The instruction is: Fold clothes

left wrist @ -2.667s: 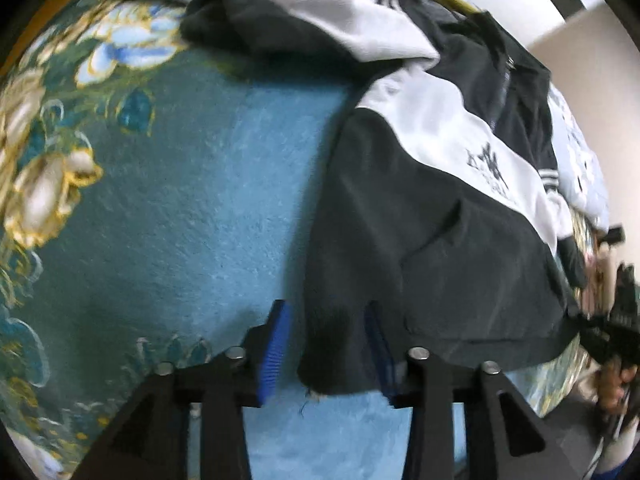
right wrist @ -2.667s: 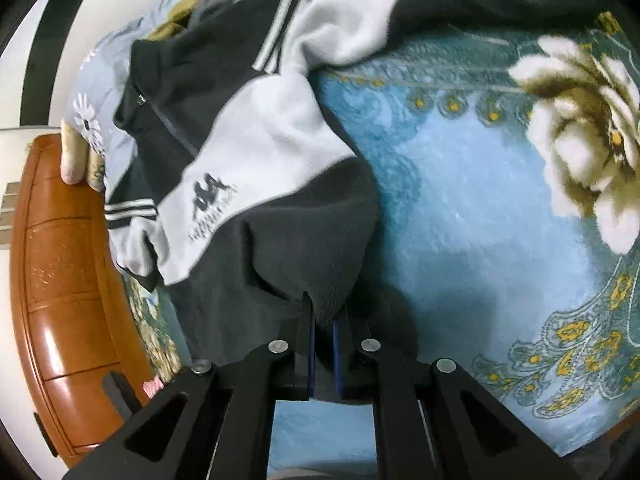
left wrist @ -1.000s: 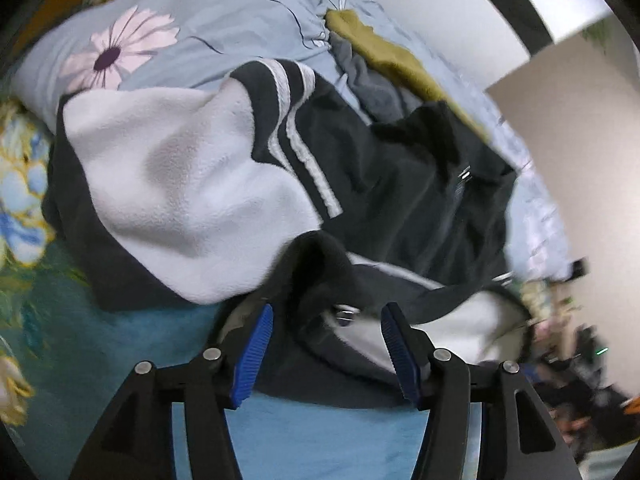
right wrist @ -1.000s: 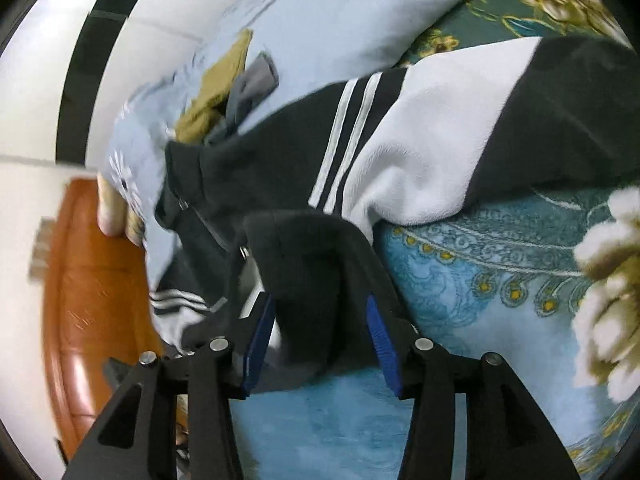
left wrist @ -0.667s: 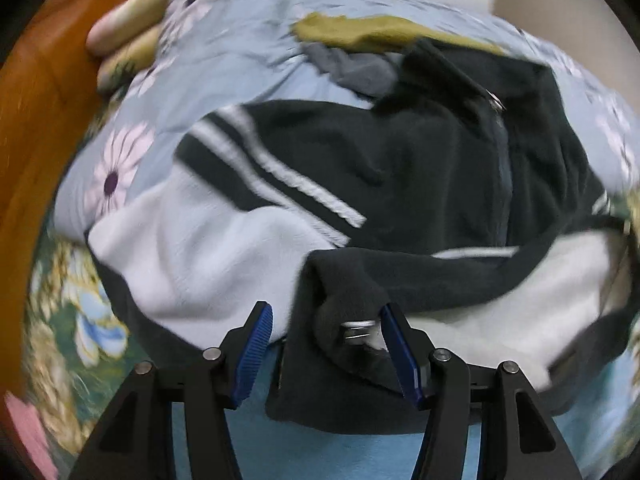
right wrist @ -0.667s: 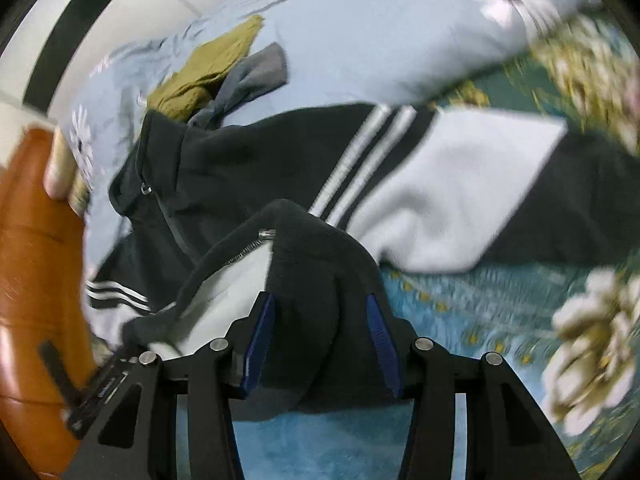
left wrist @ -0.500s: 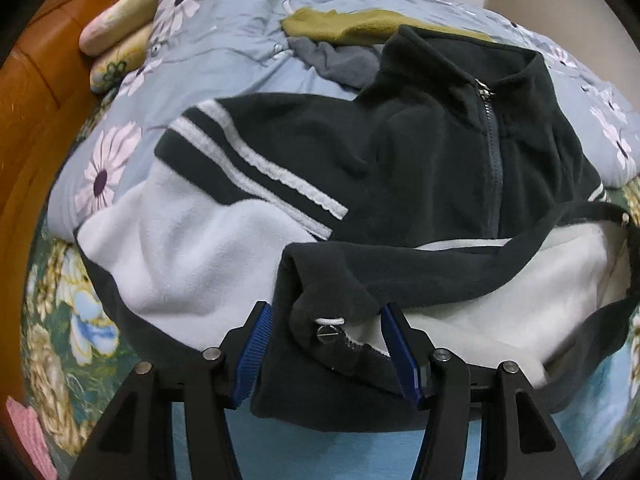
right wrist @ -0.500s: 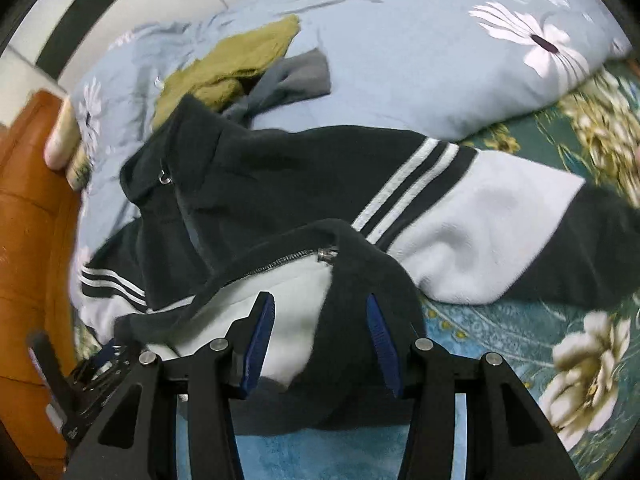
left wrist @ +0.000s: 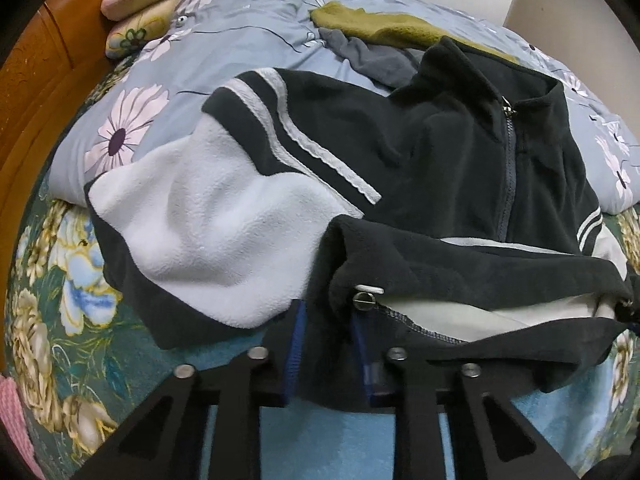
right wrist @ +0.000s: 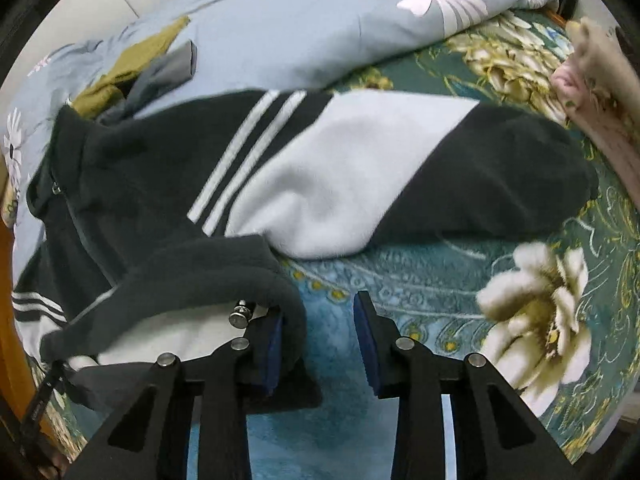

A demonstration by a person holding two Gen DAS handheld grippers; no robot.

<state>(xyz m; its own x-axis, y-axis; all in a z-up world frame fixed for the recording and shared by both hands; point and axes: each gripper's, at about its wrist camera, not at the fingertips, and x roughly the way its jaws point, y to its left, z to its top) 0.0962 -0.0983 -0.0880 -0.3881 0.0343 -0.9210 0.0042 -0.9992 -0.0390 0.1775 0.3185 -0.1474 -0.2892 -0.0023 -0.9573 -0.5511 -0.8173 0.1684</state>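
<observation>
A black-and-white fleece jacket [left wrist: 440, 152] with a front zip lies on the bed, collar at the far side. Its bottom hem is folded back toward the chest and shows the pale lining. My left gripper [left wrist: 328, 336] is shut on the left corner of that folded hem [left wrist: 340, 264], with thick black fleece filling the gap between the blue pads. In the right wrist view the jacket [right wrist: 320, 184] spreads its right sleeve across the blanket. My right gripper [right wrist: 320, 320] is open. The hem's right corner [right wrist: 240, 268] drapes over its left finger, and bare blanket shows between the pads.
The jacket rests on a teal floral blanket [left wrist: 60, 280]. A blue daisy quilt [left wrist: 248, 12] lies behind it, with an olive garment [left wrist: 380, 28] and a grey one [left wrist: 372, 60] on top. A wooden headboard [left wrist: 32, 80] stands left. A pink cloth [right wrist: 592, 92] lies far right.
Both grippers carried the hem up over the jacket's body. The left jaws have narrowed onto the hem corner. The right gripper opened and shifted right, so the fabric has left its gap.
</observation>
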